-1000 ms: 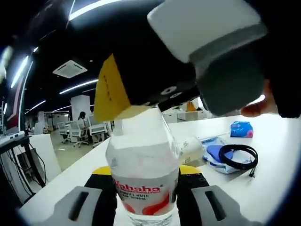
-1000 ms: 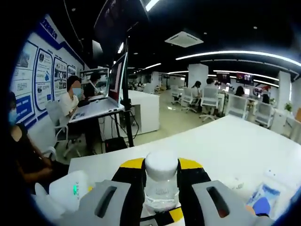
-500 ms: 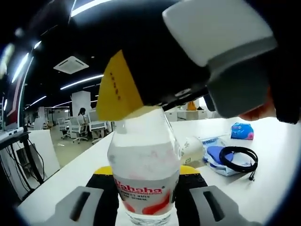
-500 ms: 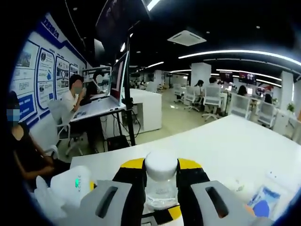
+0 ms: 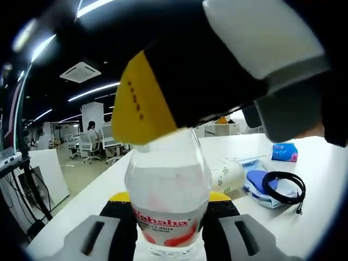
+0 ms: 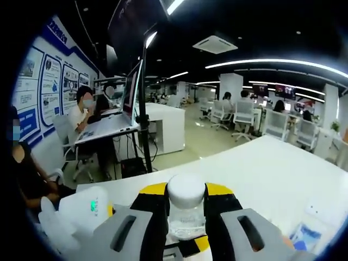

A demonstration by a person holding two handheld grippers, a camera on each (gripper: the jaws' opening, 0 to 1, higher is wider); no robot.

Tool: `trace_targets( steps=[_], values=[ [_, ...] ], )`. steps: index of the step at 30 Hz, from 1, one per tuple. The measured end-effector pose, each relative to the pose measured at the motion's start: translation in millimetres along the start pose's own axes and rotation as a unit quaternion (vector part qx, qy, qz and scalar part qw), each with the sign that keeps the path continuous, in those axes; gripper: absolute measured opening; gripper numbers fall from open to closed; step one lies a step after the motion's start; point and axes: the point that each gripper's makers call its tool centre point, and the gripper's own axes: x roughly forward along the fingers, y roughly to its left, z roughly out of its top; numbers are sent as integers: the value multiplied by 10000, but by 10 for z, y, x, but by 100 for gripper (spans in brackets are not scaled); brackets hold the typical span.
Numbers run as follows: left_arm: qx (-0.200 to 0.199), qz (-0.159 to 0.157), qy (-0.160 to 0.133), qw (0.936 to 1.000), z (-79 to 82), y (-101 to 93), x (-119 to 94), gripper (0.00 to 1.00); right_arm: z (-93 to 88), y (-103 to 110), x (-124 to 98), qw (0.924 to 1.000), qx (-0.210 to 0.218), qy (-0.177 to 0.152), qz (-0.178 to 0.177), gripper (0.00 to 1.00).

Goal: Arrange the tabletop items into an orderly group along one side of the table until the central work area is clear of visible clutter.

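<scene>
Left gripper (image 5: 169, 239) clamps bottle (image 5: 167, 190) body; right gripper (image 6: 185, 231) clamps its cap (image 6: 186, 190). Black cable (image 5: 283, 186) right of bottle.

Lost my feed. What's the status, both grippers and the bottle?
Left gripper shut on the water bottle body. Right gripper shut at its white cap. Black cable and blue packets lie on the white table beyond.

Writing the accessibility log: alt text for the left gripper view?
A clear bottle with a red label stands between the left claw, the right claw at its top. Behind on the white table: a black cable and a blue packet.
</scene>
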Motion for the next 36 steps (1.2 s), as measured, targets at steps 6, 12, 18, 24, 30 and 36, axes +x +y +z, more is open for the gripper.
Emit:
trace_targets(
  steps=[6, 12, 18, 24, 30, 36],
  values=[
    [-3, -24, 76, 10000, -41, 51, 118, 43, -7, -93, 126, 10000, 17, 55, -10, 21],
    [66, -60, 115, 9999, -19, 92, 215, 43, 30, -176, 199, 10000, 92, 30, -13, 21],
    [57, -106, 80, 9999, 0, 93, 258, 43, 48, -214, 227, 9999, 139, -9, -11, 21],
    [-3, -133, 22, 9999, 5, 95, 264, 43, 58, -216, 248, 9999, 121, -41, -11, 21],
    [-91, -193, -4, 9998, -10, 111, 287, 44, 63, -216, 289, 9999, 89, -80, -37, 21],
    [-166, -252, -30, 9995, -20, 116, 307, 44, 59, -236, 325, 9998, 130, -133, -49, 21]
  ],
)
